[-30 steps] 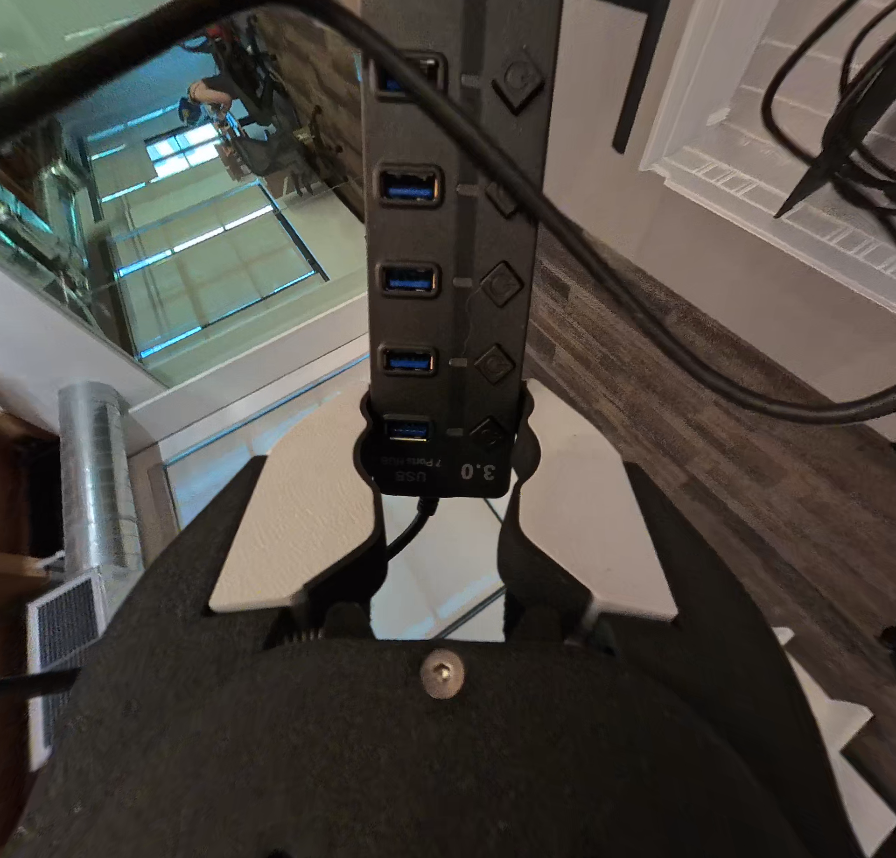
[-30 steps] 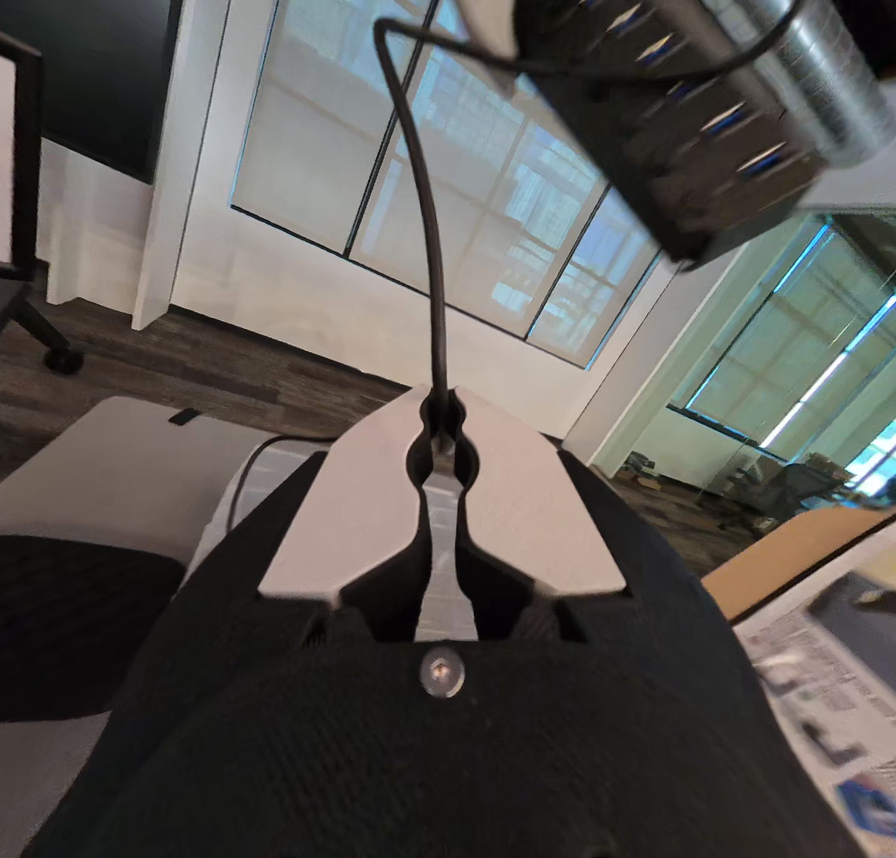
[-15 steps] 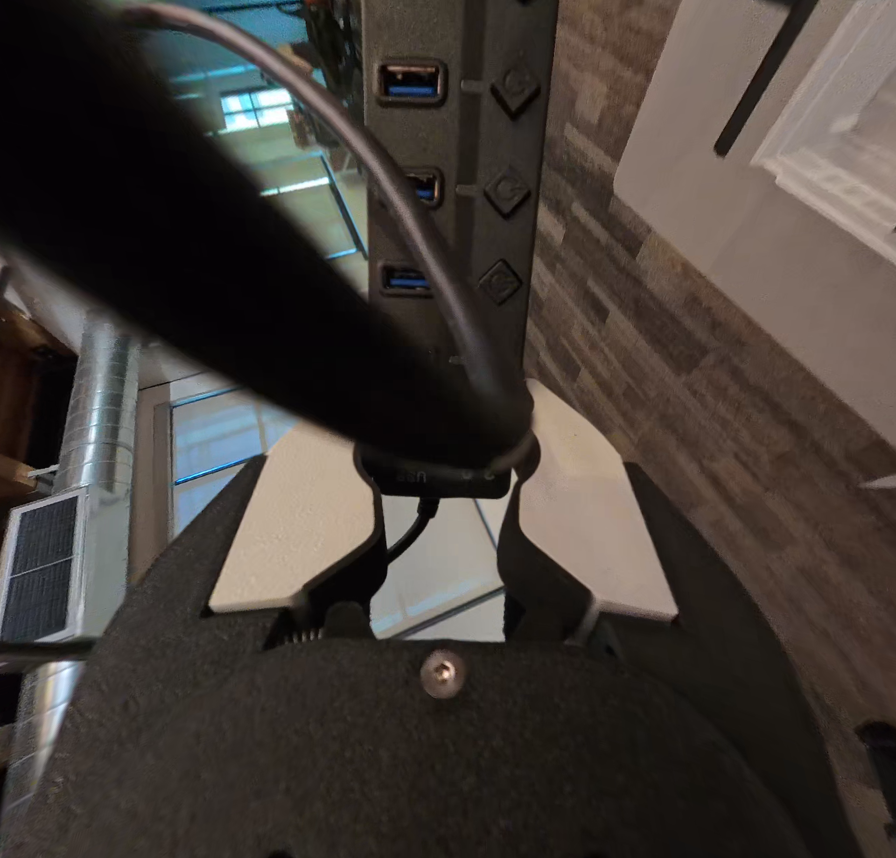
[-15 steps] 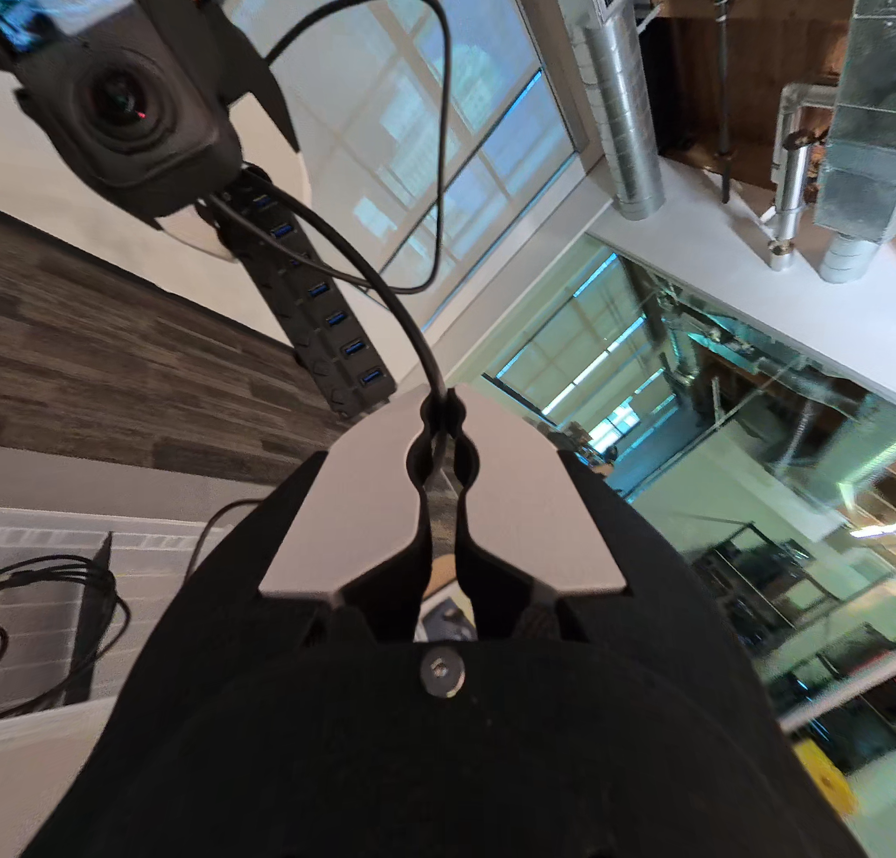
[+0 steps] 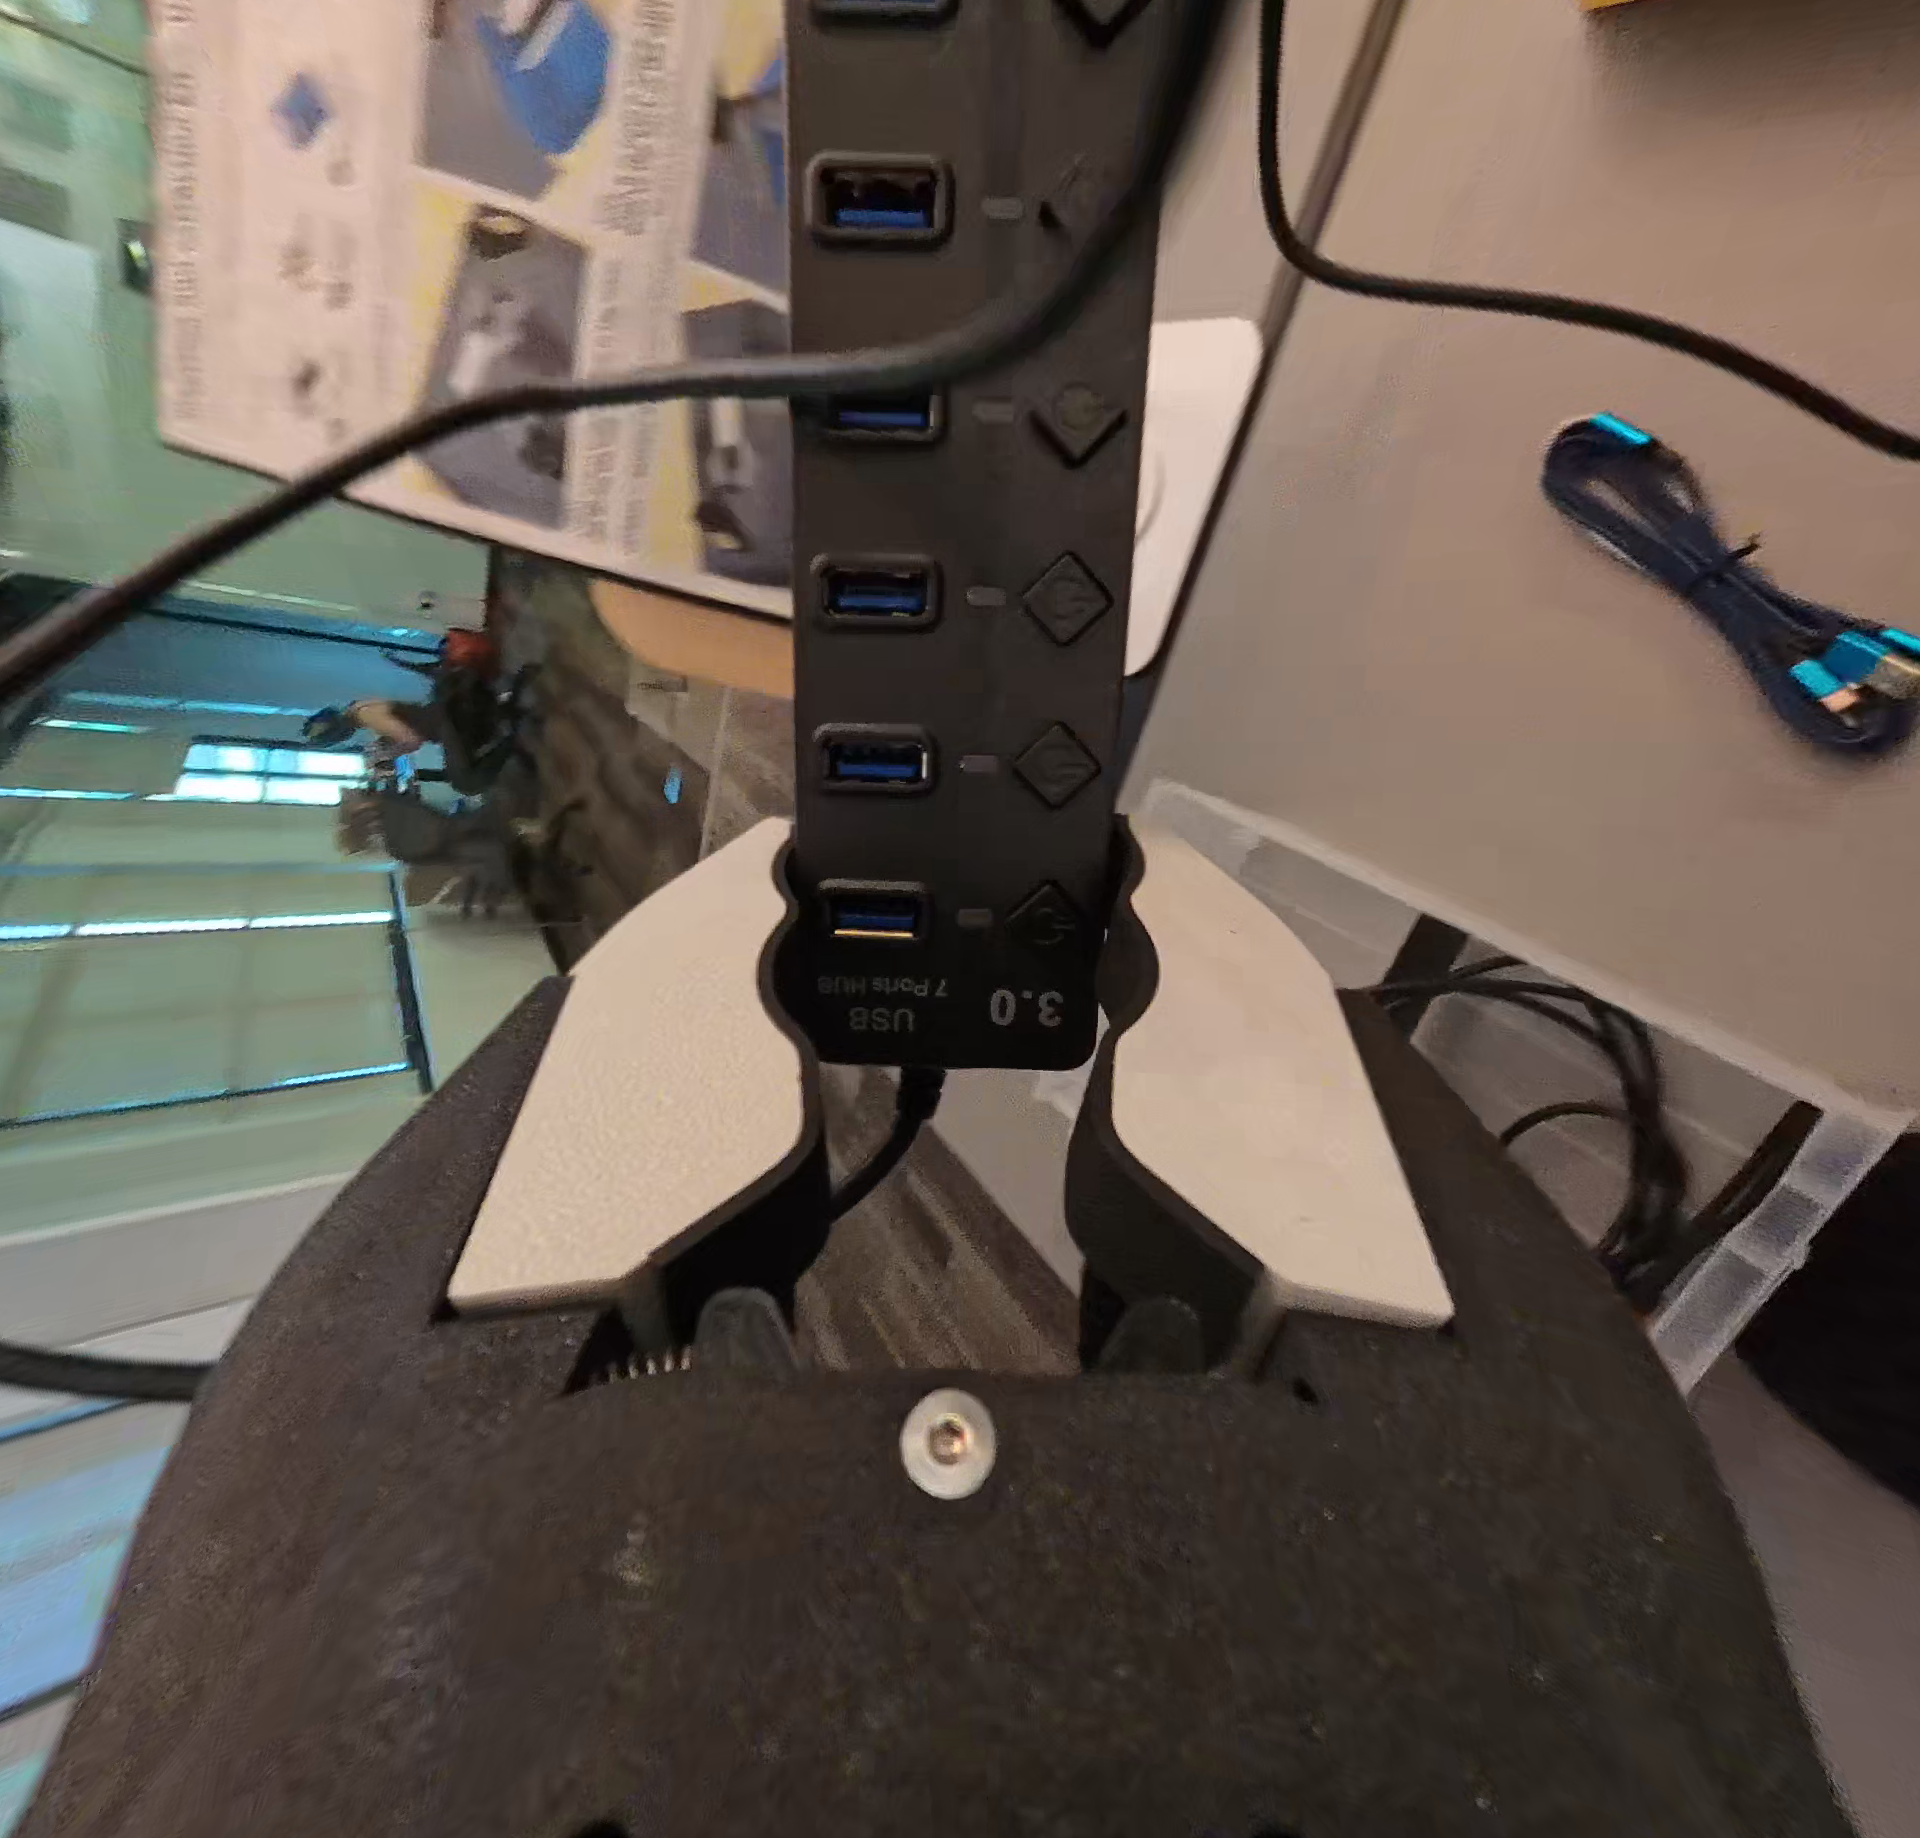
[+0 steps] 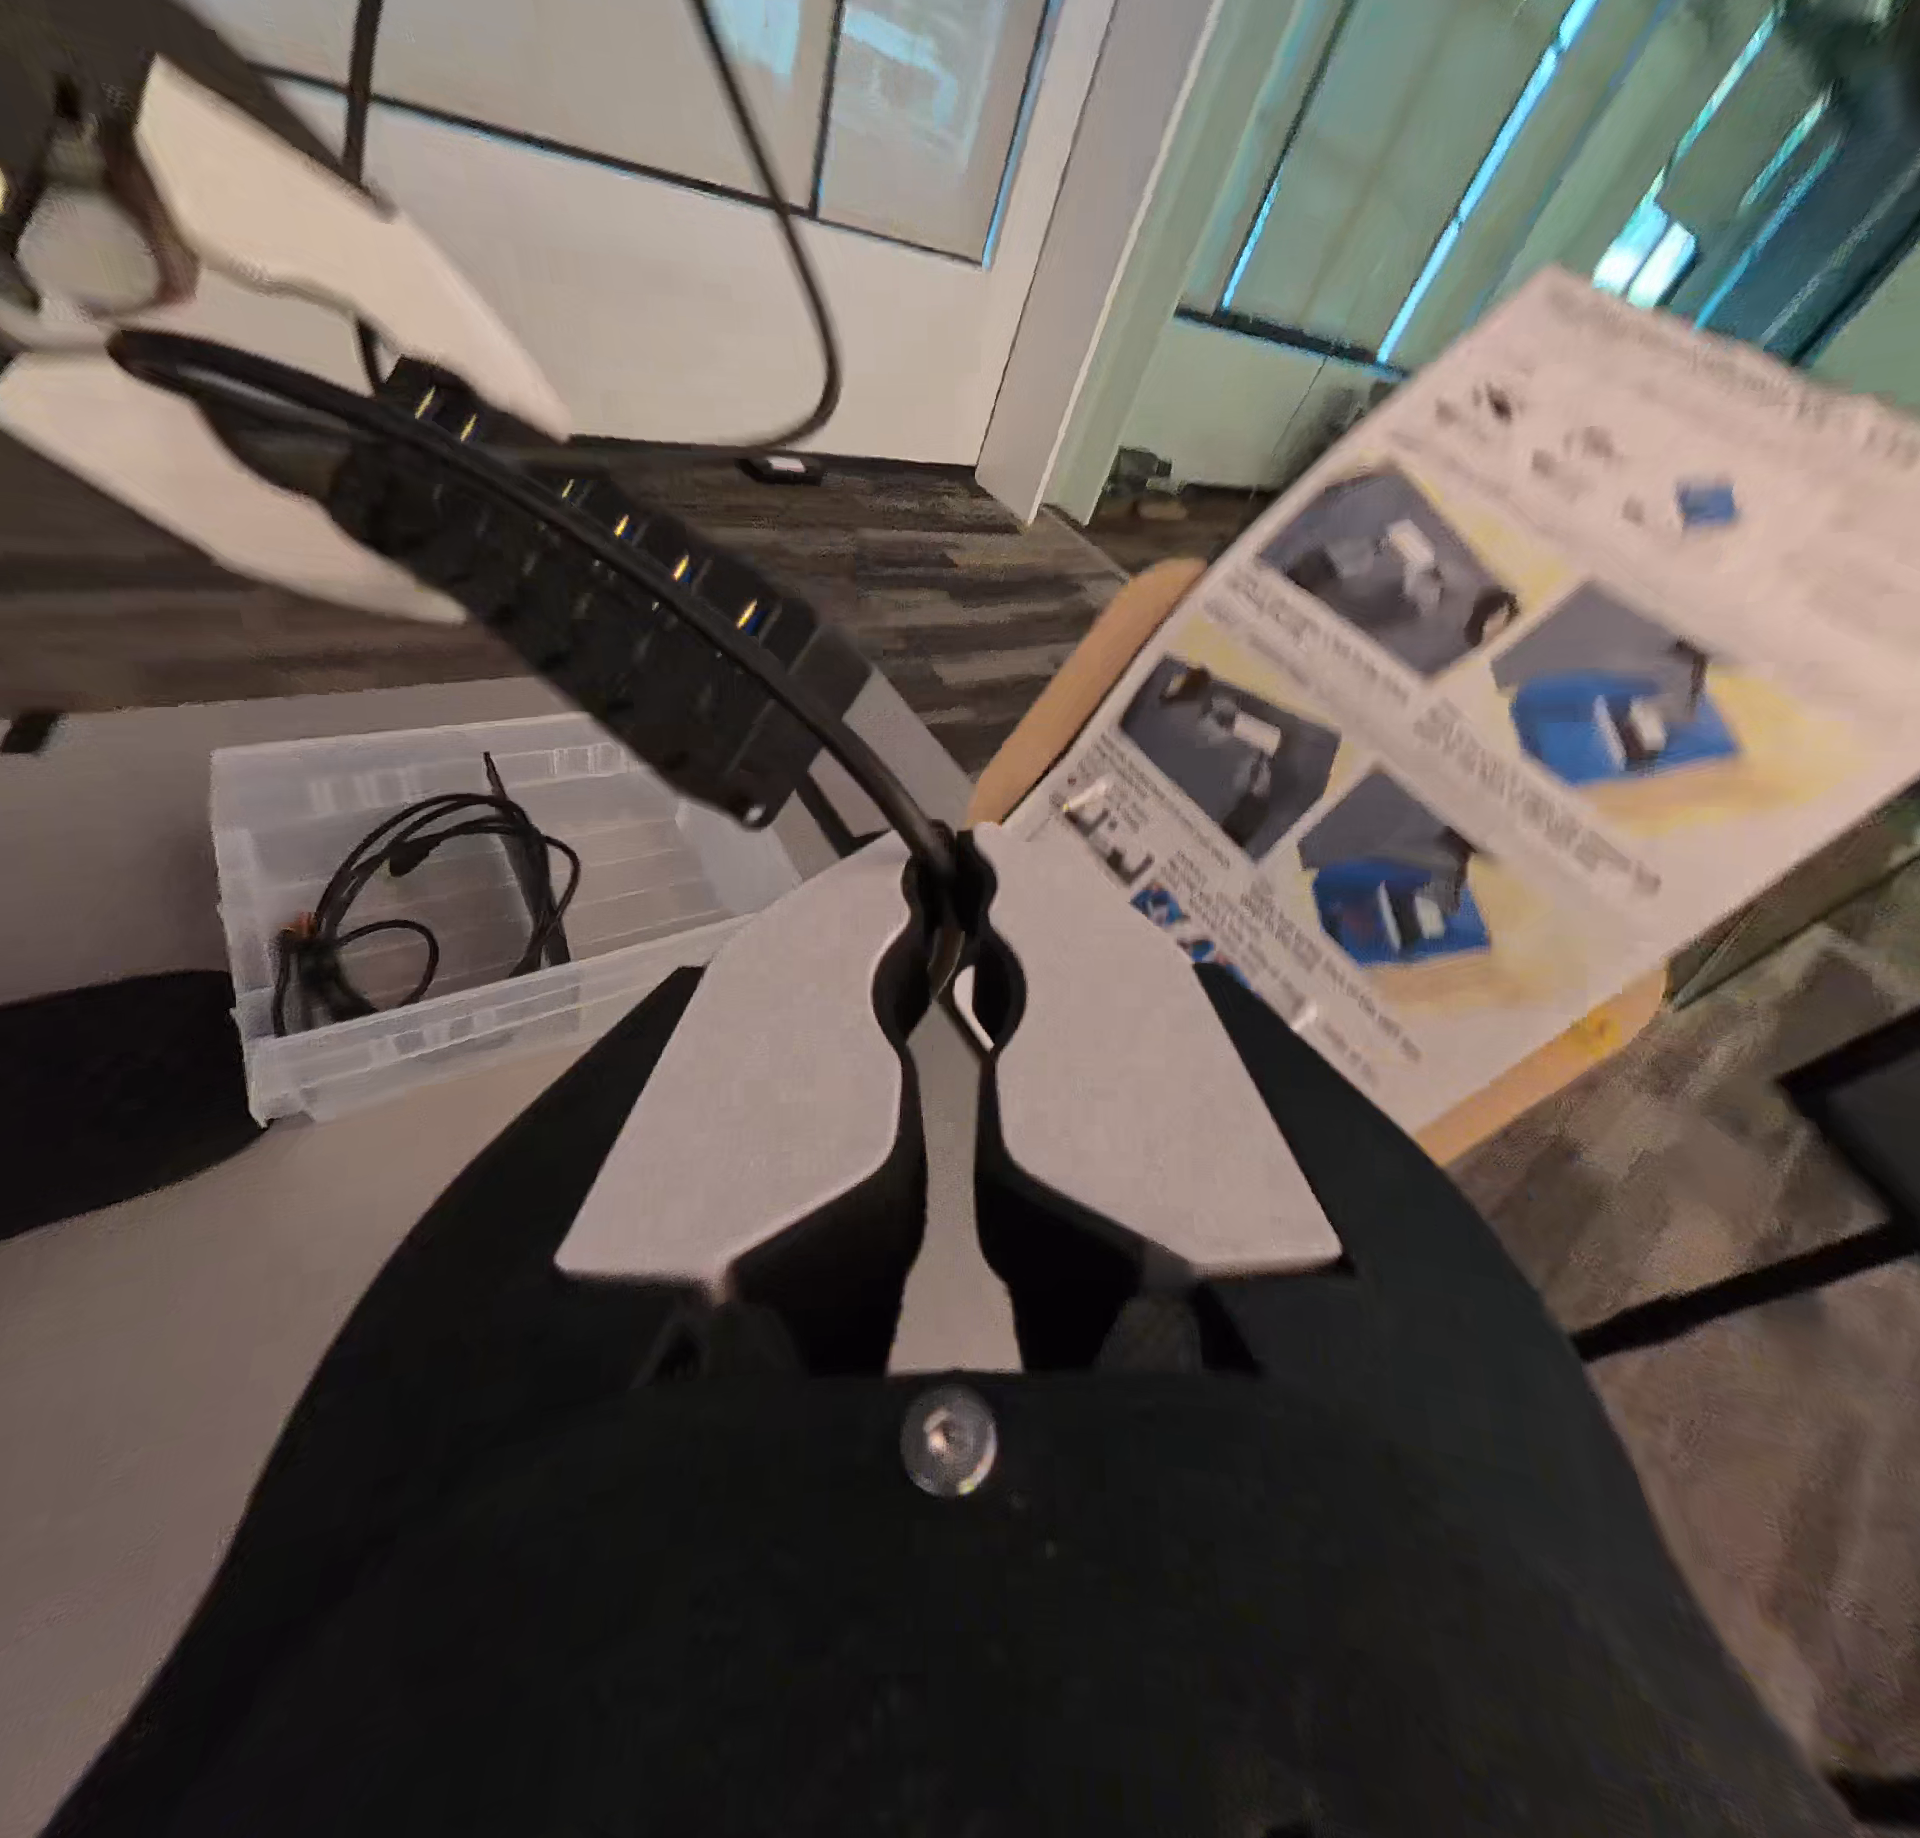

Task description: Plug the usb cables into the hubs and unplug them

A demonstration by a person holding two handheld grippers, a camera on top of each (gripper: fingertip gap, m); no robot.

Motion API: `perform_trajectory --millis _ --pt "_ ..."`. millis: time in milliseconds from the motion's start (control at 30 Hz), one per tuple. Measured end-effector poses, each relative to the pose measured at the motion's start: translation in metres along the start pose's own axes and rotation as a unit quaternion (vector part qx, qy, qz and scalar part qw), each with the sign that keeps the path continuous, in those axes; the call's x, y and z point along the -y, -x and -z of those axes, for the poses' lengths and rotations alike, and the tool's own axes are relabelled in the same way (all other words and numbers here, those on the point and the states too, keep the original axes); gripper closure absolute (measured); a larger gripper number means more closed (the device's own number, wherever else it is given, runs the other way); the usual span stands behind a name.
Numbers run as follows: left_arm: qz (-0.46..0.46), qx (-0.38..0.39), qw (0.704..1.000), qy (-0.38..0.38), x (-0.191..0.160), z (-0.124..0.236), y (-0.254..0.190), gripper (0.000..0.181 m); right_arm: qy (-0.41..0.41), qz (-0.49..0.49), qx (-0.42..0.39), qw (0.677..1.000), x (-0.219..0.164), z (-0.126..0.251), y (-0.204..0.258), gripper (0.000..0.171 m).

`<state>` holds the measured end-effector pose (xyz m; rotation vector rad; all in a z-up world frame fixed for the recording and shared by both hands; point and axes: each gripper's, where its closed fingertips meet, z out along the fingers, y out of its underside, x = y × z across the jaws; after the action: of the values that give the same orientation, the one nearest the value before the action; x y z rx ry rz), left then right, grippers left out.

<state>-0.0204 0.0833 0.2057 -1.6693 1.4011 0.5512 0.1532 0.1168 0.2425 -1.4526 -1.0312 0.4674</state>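
Note:
My left gripper (image 5: 951,941) is shut on the near end of a long black USB hub (image 5: 966,583) with several blue ports and diamond buttons, held in the air. A black cable (image 5: 582,401) crosses in front of the hub. My right gripper (image 6: 948,889) is shut on that black cable (image 6: 831,718), which arcs along the hub (image 6: 623,635) seen in the right wrist view. The left gripper (image 6: 187,261) shows there at the upper left. Which port the cable's far end sits in is hidden.
A coiled blue cable (image 5: 1725,583) lies on the grey table (image 5: 1558,645). A clear plastic bin (image 6: 343,1019) holds black cables (image 6: 416,884). A printed instruction sheet (image 6: 1455,708) lies on the table. Windows and a dark wood floor lie beyond. Tip to tip, the grippers are about 20 cm apart.
Both grippers have swung down from pointing at the windows and ceiling toward the table. The hub and cable stay gripped; the cable now crosses higher on the hub.

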Motion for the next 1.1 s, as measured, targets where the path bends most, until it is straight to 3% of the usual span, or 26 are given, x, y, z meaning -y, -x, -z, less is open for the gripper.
perform_trajectory --millis 100,233,400,533,667,867,1100 --pt "-0.025 0.000 1.000 0.011 -0.002 -0.037 -0.037 0.128 0.016 -0.050 -0.004 0.999 -0.032 0.004 -0.017 0.168" --pt "-0.026 -0.042 0.999 0.019 0.005 -0.085 -0.092 0.128 0.099 -0.135 -0.059 0.984 -0.091 -0.003 -0.049 0.168" --pt "0.069 -0.057 0.995 0.044 0.005 -0.140 -0.132 0.128 0.251 -0.160 -0.132 0.946 -0.191 -0.015 -0.067 0.168" --pt "0.182 -0.074 0.979 0.056 0.000 -0.172 -0.161 0.128 0.300 -0.179 -0.145 0.926 -0.244 -0.033 -0.055 0.168" --pt "0.191 -0.085 0.974 0.088 -0.007 -0.188 -0.197 0.128 0.358 -0.161 -0.202 0.897 -0.291 -0.048 -0.055 0.168" --pt "0.167 -0.103 0.971 0.137 -0.031 -0.201 -0.242 0.128 0.396 -0.128 -0.238 0.877 -0.322 -0.066 -0.062 0.168" --pt "0.200 -0.113 0.959 0.166 -0.053 -0.210 -0.255 0.128 0.413 -0.169 -0.165 0.879 -0.338 -0.086 -0.038 0.170"
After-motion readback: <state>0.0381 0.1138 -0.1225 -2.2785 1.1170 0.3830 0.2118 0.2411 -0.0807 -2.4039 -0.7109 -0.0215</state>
